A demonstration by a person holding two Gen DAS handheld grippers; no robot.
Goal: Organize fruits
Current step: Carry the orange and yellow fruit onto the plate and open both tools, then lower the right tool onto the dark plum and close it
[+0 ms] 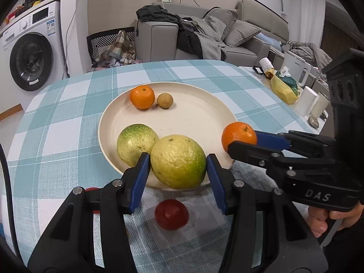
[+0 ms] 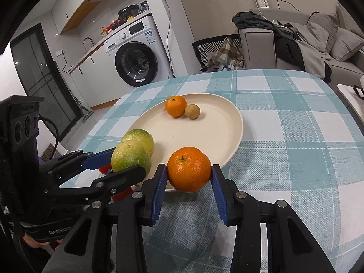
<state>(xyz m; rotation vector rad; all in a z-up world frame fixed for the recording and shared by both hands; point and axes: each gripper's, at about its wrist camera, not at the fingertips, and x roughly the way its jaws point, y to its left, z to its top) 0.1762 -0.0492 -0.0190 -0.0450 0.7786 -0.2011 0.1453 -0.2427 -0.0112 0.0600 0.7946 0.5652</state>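
Note:
A cream plate (image 1: 195,116) (image 2: 204,134) on the checked tablecloth holds a tangerine (image 1: 142,97) (image 2: 175,106), a small brown longan (image 1: 165,100) (image 2: 192,111) and a green-yellow fruit (image 1: 136,144) (image 2: 142,137). My left gripper (image 1: 178,162) (image 2: 124,162) is shut on a second green-yellow fruit (image 1: 178,161) (image 2: 130,158) at the plate's near rim. My right gripper (image 2: 189,170) (image 1: 242,140) is shut on another tangerine (image 2: 189,169) (image 1: 239,135) over the plate's right rim. A red fruit (image 1: 171,214) lies on the cloth under my left gripper.
A yellow bag (image 1: 284,87), white cups (image 1: 306,100) and a white kettle (image 1: 295,66) stand on a side table to the right. A washing machine (image 2: 136,63) and a grey sofa (image 1: 204,36) lie beyond the table.

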